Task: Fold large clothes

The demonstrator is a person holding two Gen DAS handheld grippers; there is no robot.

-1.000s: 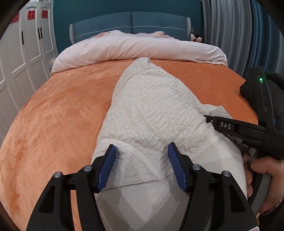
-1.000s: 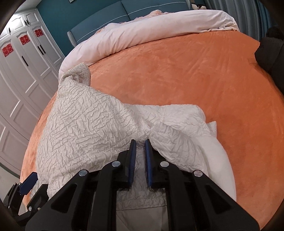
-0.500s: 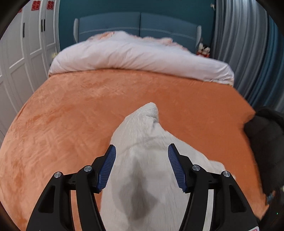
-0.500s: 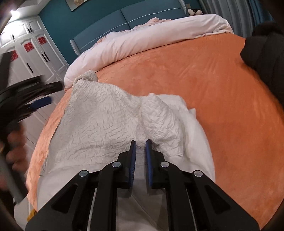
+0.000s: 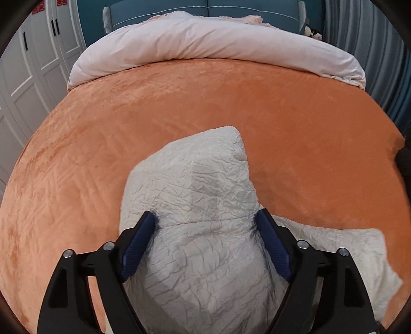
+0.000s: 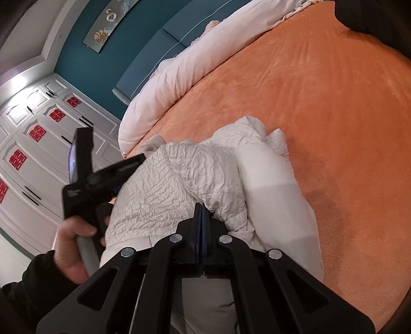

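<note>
- No box or basket shows anywhere; the only thing bearing a load is the bed, its orange blanket [image 5: 179, 108] carrying a white crinkled garment [image 5: 205, 185] at the near edge.
- A pale pink duvet [image 5: 205, 38] lies rolled along the head of the bed at 12 o'clock, against a teal headboard [image 5: 159, 10].
- A small stuffed toy [image 5: 312, 33] sits at 1 o'clock by the headboard's corner.
- The left gripper [image 5: 205, 231] stands wide open, its blue pads [image 5: 272, 241] spread either side of a raised hump of the garment; both pads sit against the cloth's flanks, but the cloth is not squeezed.
- From the right wrist view, the left gripper [image 6: 120, 169] sits at 9 o'clock, laid against the garment's edge, with the person's left hand [image 6: 72, 246] wrapped around its handle.
- The right gripper [image 6: 201, 213] is closed tight, its fingers pressed together and pinching a gathered fold of the garment [image 6: 159, 190].
- The garment's smooth white lining [image 6: 277, 200] bulges out at 3 o'clock of the right gripper, resting on the blanket [image 6: 321, 90].
- White wardrobe doors [image 6: 38, 144] with red paper cutouts stand off the bed's left side.
</note>
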